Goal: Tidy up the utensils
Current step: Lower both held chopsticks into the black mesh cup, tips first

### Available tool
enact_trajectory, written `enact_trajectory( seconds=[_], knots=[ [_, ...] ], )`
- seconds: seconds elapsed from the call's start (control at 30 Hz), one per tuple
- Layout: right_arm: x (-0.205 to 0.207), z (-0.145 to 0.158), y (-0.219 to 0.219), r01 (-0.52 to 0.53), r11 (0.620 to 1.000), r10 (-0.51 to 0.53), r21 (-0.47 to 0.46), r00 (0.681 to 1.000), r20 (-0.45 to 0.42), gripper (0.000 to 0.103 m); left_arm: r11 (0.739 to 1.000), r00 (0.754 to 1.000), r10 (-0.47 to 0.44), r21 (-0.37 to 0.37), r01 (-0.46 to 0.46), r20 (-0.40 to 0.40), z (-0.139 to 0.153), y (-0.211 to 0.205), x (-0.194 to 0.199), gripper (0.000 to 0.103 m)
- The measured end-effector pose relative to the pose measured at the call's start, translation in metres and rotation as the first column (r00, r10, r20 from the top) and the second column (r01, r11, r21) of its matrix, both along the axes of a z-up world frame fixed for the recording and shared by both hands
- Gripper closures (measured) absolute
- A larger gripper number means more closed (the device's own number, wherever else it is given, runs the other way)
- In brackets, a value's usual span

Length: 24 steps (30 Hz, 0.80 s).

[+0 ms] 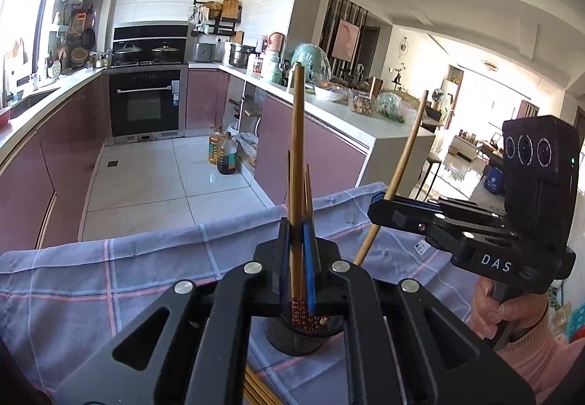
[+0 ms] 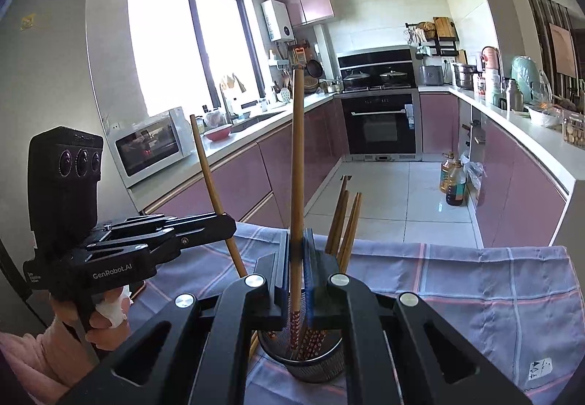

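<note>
A black mesh utensil cup [image 1: 298,335] stands on the checked cloth, also in the right wrist view [image 2: 303,357], with several wooden chopsticks [image 2: 343,225] standing in it. My left gripper [image 1: 297,229] is shut on one chopstick [image 1: 297,149], held upright with its patterned end over the cup. My right gripper [image 2: 297,240] is shut on another chopstick [image 2: 297,149], upright with its patterned end inside the cup. In the left wrist view the right gripper [image 1: 384,202] shows at the right with its chopstick [image 1: 406,156]; in the right wrist view the left gripper [image 2: 228,222] shows at the left with its chopstick [image 2: 208,178].
The blue checked cloth [image 1: 109,269] covers the table, and more loose chopsticks [image 1: 256,386] lie on it near the cup. Beyond the table edge are the tiled floor, oil bottles [image 1: 223,152], pink cabinets and a counter [image 1: 347,112].
</note>
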State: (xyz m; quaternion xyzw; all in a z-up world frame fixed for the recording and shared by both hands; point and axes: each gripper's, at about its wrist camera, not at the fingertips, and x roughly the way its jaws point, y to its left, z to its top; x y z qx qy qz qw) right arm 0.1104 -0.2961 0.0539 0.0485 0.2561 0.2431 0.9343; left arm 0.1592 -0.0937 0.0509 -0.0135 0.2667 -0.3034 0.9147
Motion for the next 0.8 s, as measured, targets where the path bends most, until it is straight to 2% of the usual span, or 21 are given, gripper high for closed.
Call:
enact_trajectory(
  seconds=[0.3, 0.47, 0.8],
  knots=[
    [0.011, -0.026, 0.003, -0.018, 0.998, 0.011, -0.056, 0.992, -0.125, 0.097, 0.995, 0.996, -0.033, 0.089, 0.041, -0.087, -0.033, -0.009, 0.016, 0.095],
    [0.023, -0.042, 0.004, -0.017, 0.998, 0.006, -0.058, 0.981, -0.192, 0.096, 0.993, 0.991, -0.038, 0.108, 0.052, -0.13, -0.045, -0.015, 0.027, 0.095],
    [0.037, -0.054, 0.002, 0.013, 0.999, -0.023, -0.044, 0.975, -0.219, 0.095, 0.993, 0.987, -0.023, 0.112, 0.041, -0.156, -0.051, -0.02, 0.05, 0.095]
  ],
)
